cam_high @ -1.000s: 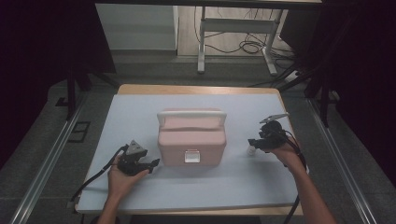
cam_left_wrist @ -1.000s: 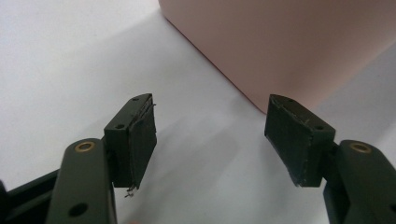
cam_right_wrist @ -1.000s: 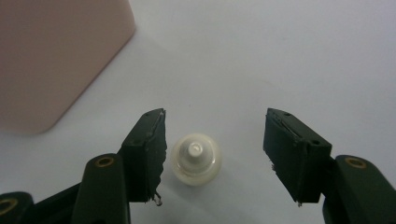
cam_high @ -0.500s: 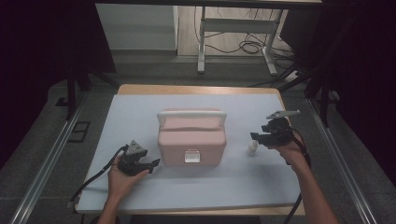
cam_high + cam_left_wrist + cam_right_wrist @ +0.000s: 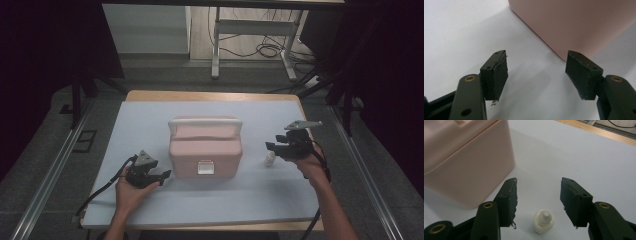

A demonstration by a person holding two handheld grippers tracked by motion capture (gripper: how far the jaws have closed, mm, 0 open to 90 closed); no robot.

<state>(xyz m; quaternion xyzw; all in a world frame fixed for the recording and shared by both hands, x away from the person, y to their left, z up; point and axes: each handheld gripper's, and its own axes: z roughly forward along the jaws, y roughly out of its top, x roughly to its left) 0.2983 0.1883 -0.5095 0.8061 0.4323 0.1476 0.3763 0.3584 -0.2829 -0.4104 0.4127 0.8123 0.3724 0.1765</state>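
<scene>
A pink box [image 5: 205,150] with a white handle and a white front latch stands shut in the middle of the pale blue mat [image 5: 150,120]. A small white bottle [image 5: 270,159] stands upright on the mat to its right. My right gripper [image 5: 271,146] hovers just above that bottle. In the right gripper view the bottle [image 5: 544,221] sits low between the pads of the right gripper [image 5: 537,192], touching neither. Those jaws have just been closing but are still open. My left gripper [image 5: 165,174] rests open near the box's front left corner, and in its own view the left gripper [image 5: 536,67] holds nothing.
The box's pink wall [image 5: 574,22] rises close ahead of the left jaws, and the same box [image 5: 466,162] stands to the left of the right jaws. The wooden table edge [image 5: 210,96] borders the mat at the back. Metal rails [image 5: 50,165] run along both sides.
The right gripper has risen a little above the white bottle and its jaws have narrowed. The bottle stays on the mat. The left hand has not moved.
</scene>
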